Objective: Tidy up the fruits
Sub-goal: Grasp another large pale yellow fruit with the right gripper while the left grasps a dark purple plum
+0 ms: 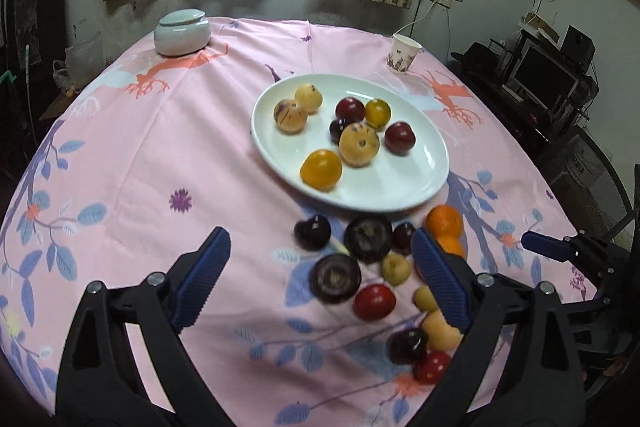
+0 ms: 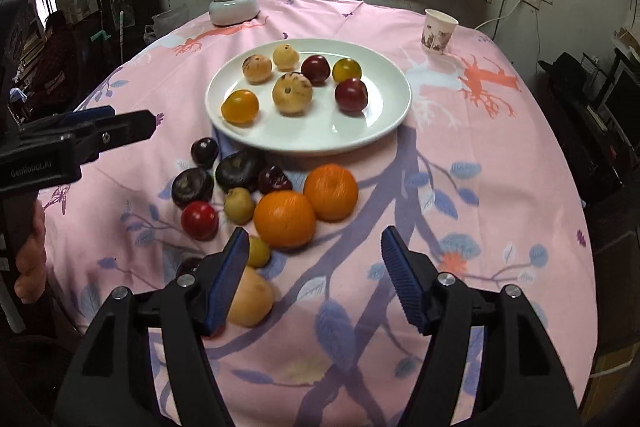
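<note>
A white oval plate (image 1: 400, 199) (image 2: 320, 131) holds several small fruits: tan, dark red and yellow ones. In front of it a loose heap lies on the pink tablecloth: two oranges (image 2: 285, 214) (image 2: 331, 191), dark purple fruits (image 1: 368, 239) (image 2: 240, 171), a red plum (image 1: 374, 301) (image 2: 200, 220) and small tan ones. My left gripper (image 1: 320, 243) hovers open over the heap's left part, its pads touching nothing; it also shows in the right wrist view (image 2: 120, 127). My right gripper (image 2: 315, 235) stands open just right of the heap, with nothing between its pads.
A pale lidded jar (image 1: 182, 33) (image 2: 234, 7) sits at the far left of the table, a paper cup (image 1: 403, 53) (image 2: 438, 31) at the far right. A hand (image 2: 32, 259) grips the left tool. Shelves with a monitor (image 1: 544, 75) stand to the right, beyond the table's edge.
</note>
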The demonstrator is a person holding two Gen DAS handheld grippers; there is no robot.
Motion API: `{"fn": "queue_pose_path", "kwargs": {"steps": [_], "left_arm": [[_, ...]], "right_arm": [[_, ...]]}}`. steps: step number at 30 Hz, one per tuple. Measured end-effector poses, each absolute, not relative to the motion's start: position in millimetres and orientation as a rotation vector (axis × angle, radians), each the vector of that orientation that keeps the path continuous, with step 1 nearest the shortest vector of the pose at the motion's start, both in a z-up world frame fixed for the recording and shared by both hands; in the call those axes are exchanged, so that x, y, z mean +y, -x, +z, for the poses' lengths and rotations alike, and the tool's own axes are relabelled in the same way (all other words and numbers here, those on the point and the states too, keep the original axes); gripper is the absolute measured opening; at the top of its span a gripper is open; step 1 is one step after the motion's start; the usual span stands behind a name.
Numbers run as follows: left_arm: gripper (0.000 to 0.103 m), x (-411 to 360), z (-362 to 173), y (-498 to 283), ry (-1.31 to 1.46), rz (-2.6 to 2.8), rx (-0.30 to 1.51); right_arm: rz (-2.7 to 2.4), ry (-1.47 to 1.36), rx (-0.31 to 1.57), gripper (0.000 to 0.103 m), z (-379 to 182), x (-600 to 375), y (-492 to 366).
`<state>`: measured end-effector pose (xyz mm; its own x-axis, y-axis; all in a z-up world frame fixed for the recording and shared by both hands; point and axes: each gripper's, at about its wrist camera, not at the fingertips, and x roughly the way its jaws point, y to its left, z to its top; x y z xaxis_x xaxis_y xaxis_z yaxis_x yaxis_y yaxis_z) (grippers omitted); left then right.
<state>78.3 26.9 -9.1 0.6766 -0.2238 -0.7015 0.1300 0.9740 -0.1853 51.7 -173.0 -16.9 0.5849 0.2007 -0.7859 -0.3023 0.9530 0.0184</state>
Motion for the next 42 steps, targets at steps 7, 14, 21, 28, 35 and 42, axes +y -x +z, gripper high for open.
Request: {"fn": "queue_pose_path", "kwargs": {"steps": [7,14,21,28,35,42], "left_arm": [[0.094,45.6,-13.9,-34.4,0.121,-0.154,0.800],[0.094,60.2,-21.6,-22.5,0.156,-0.147,0.810],[0.094,63.4,-28.5,-21.8,0.160,-0.156,0.822],[0.094,54.2,-32.7,-18.1,0.117,-0.190,0.831],[0.094,33.3,-36.7,-18.0,0.062,-0.213,0.858],[0.094,-3.7,-53.1,-23.8,-0.028,-0.243,0.904]], "right_arm": [[0.336,0.094,0.928,0.069,-31.7,-155.7,-22.6],[0.356,0.058,0.960,0.069,-42.1,-154.2,-14.3],[0.347,0.053,0.964,0.069,-48.7,-156.5,-21.0],[0.406,-0.067,1.048,0.057,-73.1,-158.5,-46.8],[0.362,-0.023,0.994,0.045,-59.5,-162.3,-29.8],[0.260,0.012,0.990,0.045,-58.3,-194.5,-5.8]]}}
